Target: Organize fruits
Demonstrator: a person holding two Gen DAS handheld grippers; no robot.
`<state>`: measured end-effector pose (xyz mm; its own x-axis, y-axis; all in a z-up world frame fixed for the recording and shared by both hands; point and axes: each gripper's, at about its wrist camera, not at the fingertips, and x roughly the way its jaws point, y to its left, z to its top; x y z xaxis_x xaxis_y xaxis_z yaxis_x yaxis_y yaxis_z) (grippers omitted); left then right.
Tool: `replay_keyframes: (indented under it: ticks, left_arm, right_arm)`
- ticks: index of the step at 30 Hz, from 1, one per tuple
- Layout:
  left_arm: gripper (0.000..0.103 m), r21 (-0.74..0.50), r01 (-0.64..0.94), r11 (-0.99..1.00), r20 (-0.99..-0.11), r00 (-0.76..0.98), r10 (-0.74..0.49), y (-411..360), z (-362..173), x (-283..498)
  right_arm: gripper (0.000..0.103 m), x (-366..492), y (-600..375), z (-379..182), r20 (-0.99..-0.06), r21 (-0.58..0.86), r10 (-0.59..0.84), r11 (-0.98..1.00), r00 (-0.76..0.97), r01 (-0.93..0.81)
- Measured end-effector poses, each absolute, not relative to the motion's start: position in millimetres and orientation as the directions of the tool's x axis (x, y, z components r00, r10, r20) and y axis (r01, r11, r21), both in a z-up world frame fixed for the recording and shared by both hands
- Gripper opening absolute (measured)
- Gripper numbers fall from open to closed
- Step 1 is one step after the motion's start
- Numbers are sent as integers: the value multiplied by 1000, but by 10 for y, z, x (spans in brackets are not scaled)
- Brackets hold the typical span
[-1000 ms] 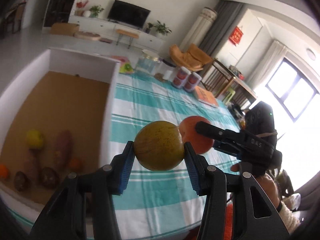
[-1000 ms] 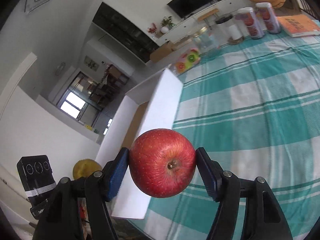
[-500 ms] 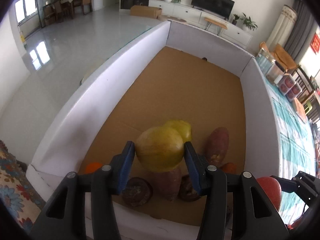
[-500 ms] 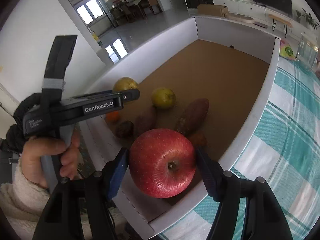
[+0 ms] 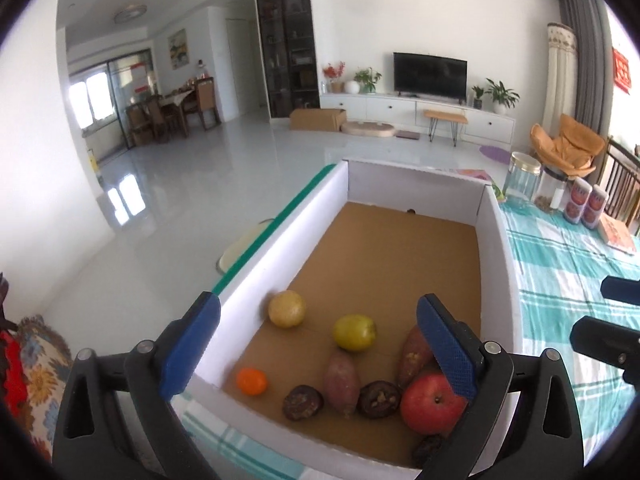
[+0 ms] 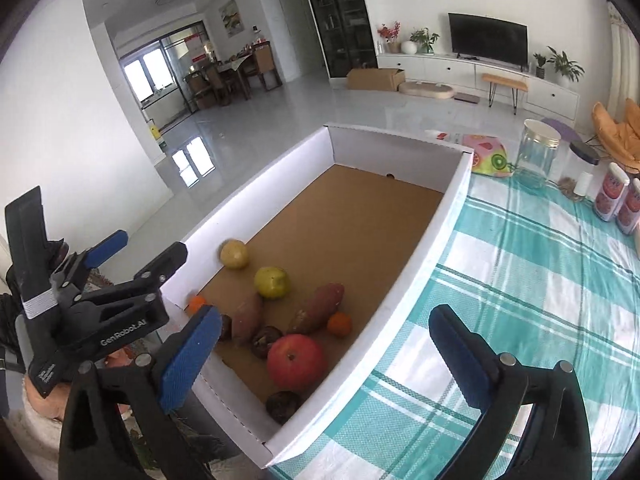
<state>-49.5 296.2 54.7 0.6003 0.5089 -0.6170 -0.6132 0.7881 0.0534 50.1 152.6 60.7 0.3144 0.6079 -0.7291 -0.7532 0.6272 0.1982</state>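
A white cardboard box [image 5: 280, 240] [image 6: 432, 240] with a brown floor holds the fruit. The yellow-brown round fruit [image 5: 286, 308] [image 6: 234, 254] lies by the box's left wall. The red apple [image 5: 432, 402] [image 6: 295, 361] lies near the box's front right corner. A yellow-green fruit [image 5: 354, 332] [image 6: 272, 282], two sweet potatoes [image 5: 341, 378] [image 6: 318, 306], small oranges [image 5: 251, 381] [image 6: 339, 324] and dark shrivelled fruits [image 5: 302, 402] [image 6: 282, 405] lie around them. My left gripper [image 5: 318, 350] is open and empty above the box's front. My right gripper [image 6: 326, 358] is open and empty above the box's right edge.
The box sits on a table with a teal checked cloth [image 6: 540, 280]. At the far end stand glass jars [image 6: 536, 152], two red cans [image 6: 618, 204], a fruit-print bag [image 6: 486, 154] and a book [image 5: 618, 234]. The left gripper's body [image 6: 92, 312] shows left of the box.
Both grippers opened. The yellow-brown fruit left my left gripper and lies in the box. The red apple left my right gripper and lies in the box. Both grippers pulled back.
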Motion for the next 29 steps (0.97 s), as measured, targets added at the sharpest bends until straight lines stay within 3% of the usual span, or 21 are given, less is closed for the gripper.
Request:
replay_keyframes:
  ticks: [6,29]
  left_arm:
    - [99,142,-649,748,-713,457,532,2970,421,-432]
    - [100,151,-613,775,-718,471,512,2865,392,-529]
  right_arm:
    - [103,290,1461,543,-771,163,555,646,313,-745]
    - [103,150,1682,400,-805,128,513,638,296,-759]
